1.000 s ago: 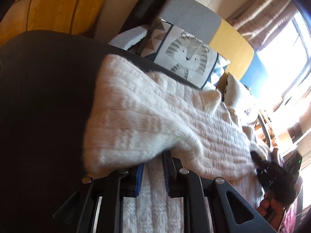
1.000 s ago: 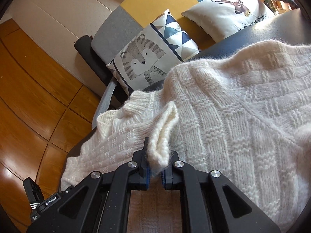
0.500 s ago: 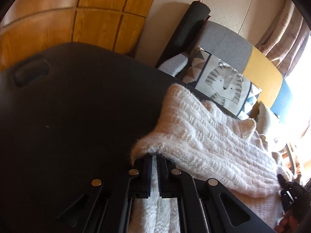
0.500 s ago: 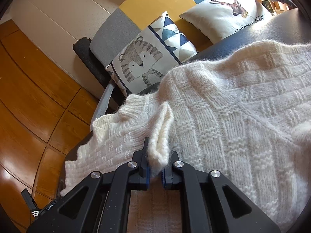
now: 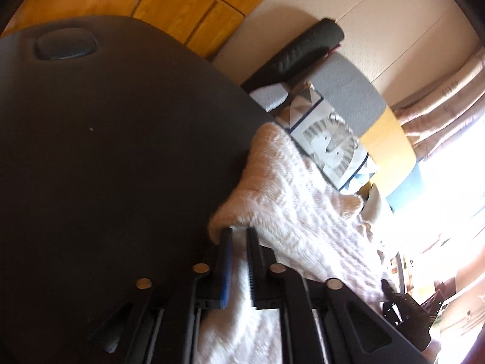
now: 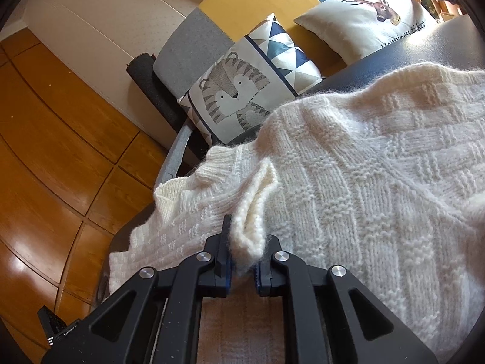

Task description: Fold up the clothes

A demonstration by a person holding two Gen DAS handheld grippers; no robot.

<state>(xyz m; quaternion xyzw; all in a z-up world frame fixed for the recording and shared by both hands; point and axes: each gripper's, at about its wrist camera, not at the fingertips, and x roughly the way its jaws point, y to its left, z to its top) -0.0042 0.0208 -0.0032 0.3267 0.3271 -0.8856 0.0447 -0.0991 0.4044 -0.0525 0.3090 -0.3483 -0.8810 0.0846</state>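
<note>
- A dark, matte table (image 5: 115,157) fills the near ground of the left wrist view; beyond its far edge stands a sofa (image 6: 197,36) in grey, yellow and blue panels, with a tiger cushion (image 6: 239,91) and a stag cushion (image 6: 363,15) on it, and wooden flooring (image 6: 54,139) to the left.
- The cream knitted sweater (image 6: 363,188) lies on the table, spread wide on the right and bunched toward the far-left edge, close below the tiger cushion.
- The left gripper (image 5: 239,242) is clamped on a thick fold of the knit, with fabric running back between its jaws toward the camera.
- The right gripper (image 6: 242,254) pinches a narrow raised ridge of the knit (possibly a cuff or hem edge; I cannot tell which), which stands up between its blue pads.
- Over the last second the left wrist view has changed a lot: the sweater covered much of the frame then, and now bare table takes up most of it, with the knit drawn into a narrower band on the right. The right wrist view has barely altered.
- My reading: the left side is being carried across or pulled taut while the right acts as an anchor, so a fold looks to be in progress rather than settled; the garment is not yet a neat stack.
</note>
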